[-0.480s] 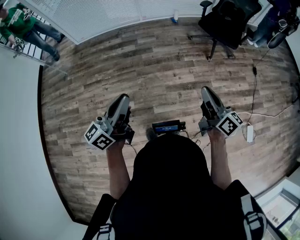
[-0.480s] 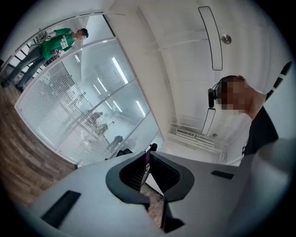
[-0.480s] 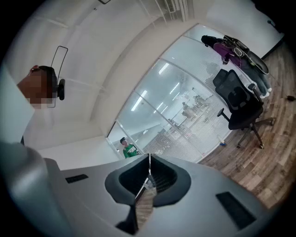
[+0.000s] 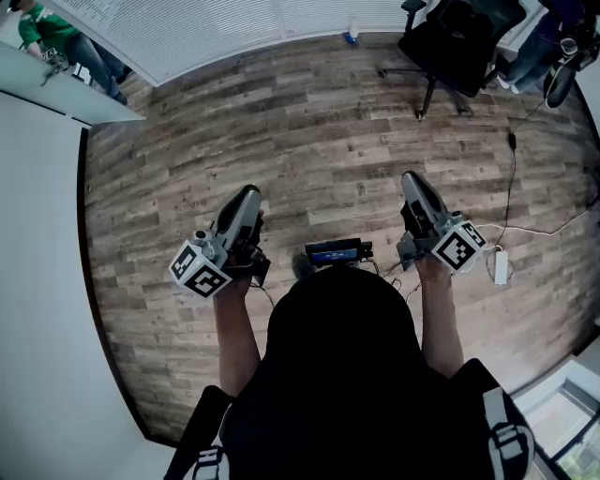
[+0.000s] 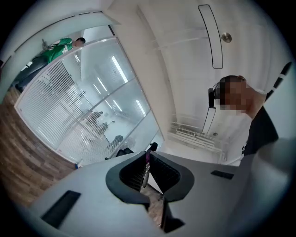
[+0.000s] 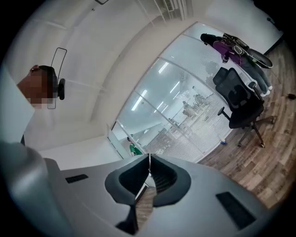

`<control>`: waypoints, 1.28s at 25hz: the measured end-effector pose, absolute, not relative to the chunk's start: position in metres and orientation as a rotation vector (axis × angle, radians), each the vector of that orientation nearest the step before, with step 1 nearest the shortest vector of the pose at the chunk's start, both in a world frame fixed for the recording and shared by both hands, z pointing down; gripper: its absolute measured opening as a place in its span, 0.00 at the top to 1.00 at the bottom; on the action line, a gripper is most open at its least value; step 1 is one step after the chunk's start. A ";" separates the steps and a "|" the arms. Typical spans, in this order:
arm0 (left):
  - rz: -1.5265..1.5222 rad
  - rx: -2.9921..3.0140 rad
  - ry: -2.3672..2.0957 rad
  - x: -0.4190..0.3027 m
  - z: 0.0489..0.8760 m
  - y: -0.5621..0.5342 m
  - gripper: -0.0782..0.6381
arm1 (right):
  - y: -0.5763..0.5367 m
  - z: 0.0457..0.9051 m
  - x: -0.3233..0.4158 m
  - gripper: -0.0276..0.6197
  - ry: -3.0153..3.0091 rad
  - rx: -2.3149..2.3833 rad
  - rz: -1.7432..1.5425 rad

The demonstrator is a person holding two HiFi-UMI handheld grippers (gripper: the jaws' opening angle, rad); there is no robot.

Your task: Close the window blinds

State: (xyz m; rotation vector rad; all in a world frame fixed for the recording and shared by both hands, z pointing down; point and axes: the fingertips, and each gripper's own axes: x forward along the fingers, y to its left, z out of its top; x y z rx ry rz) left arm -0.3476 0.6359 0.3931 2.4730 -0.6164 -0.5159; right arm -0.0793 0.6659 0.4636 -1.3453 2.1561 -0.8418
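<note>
The white window blinds run along the glass wall at the far side of the room, lowered to the wood floor. They also show in the left gripper view as blinds and in the right gripper view as blinds. My left gripper is held out over the floor, far from the blinds, jaws together with nothing between them. My right gripper is held level beside it, jaws also together and empty.
A black office chair stands at the far right, with a blue bottle by the blinds. A cable and a white power strip lie on the floor at right. A white wall bounds the left. A person in green stands beyond the glass.
The person in green at the upper left now sits closer to the corner, more covered by the white panel. Both grippers have kept their places.
</note>
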 end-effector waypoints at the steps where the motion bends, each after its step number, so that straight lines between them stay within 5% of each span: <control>1: -0.516 2.476 -0.616 -0.347 0.393 0.635 0.87 | 0.665 0.464 -0.079 0.93 2.157 -1.343 -0.840; 32: -0.361 2.559 -0.644 -0.264 0.405 0.599 0.87 | 0.635 0.512 -0.012 0.92 2.128 -1.365 -0.856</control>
